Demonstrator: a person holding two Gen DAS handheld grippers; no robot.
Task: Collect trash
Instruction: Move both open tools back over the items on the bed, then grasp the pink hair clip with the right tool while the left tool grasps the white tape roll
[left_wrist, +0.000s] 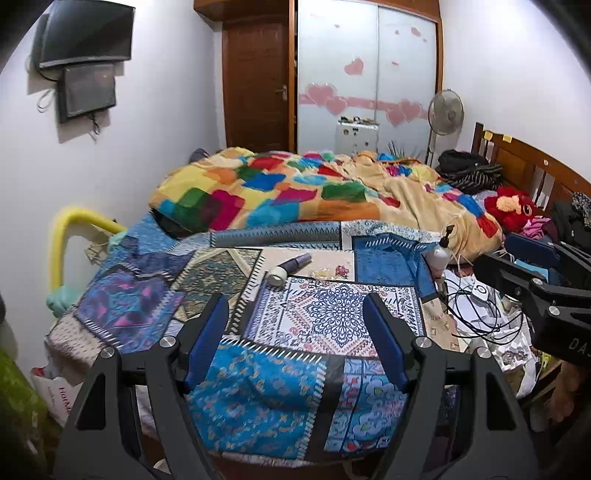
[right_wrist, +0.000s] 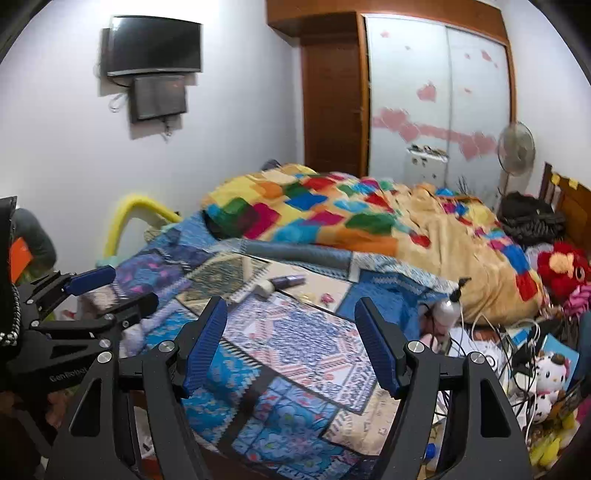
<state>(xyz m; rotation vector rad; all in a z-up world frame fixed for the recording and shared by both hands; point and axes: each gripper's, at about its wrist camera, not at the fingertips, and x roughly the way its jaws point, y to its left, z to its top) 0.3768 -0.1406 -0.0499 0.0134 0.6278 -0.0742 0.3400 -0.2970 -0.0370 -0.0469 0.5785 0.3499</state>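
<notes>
Left tool (left_wrist: 295, 317): your fingers are spread wide and hold nothing; it hangs over the near end of the bed (left_wrist: 258, 406)
Right tool (right_wrist: 291, 321): also spread, nothing between the fingers; over the same patchwork quilt
Tape roll (left_wrist: 276, 275): lies on the quilt, beyond your left tool, slightly left of its middle
Purple tube (left_wrist: 295, 263): just behind the roll, touching or nearly so
Small wrappers (left_wrist: 330, 272): right of the roll, apart from both tools

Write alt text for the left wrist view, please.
The open left claw hovers above a blue patterned patchwork quilt, facing a white tape roll and purple tube. Behind lies a multicoloured blanket; the right claw enters at right.
</notes>
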